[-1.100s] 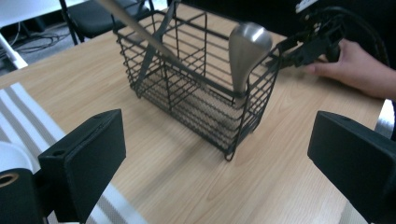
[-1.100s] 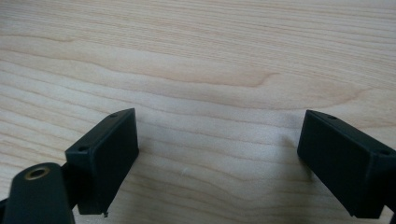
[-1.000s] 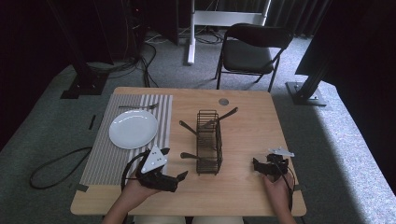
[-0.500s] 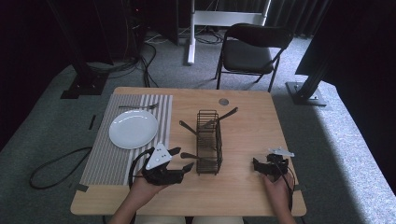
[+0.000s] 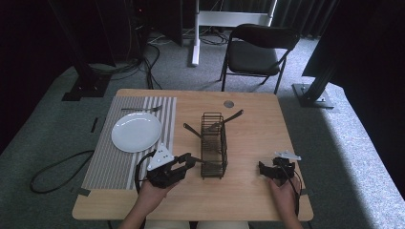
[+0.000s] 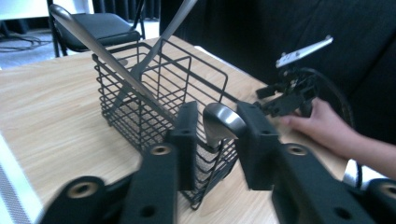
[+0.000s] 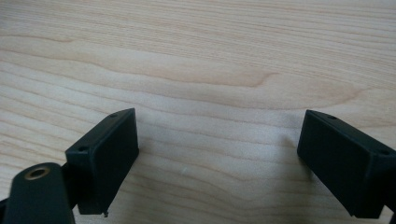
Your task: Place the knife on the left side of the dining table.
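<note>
A black wire basket point(image 5: 213, 145) stands mid-table with several metal utensils leaning out of it. Two long handles point(image 6: 107, 51) cross above its rim. My left gripper point(image 5: 191, 160) is at the basket's near left corner. In the left gripper view its jaws point(image 6: 217, 112) are narrowed onto the rounded end of a metal utensil handle point(image 6: 219, 123) that sticks out of the basket point(image 6: 154, 93). My right gripper point(image 5: 263, 169) rests low on the table to the basket's right. It stands open point(image 7: 217, 140) over bare wood with nothing between its jaws.
A white plate point(image 5: 136, 131) lies on a striped placemat point(image 5: 110, 162) at the left, with a fork point(image 5: 141, 109) beyond it. A small round disc point(image 5: 229, 103) sits near the far edge. A folding chair point(image 5: 258, 52) stands behind the table point(image 5: 248, 200).
My left gripper has moved right and forward to the basket's near corner, and its jaws have come in around the utensil handle. The right gripper has stayed put.
</note>
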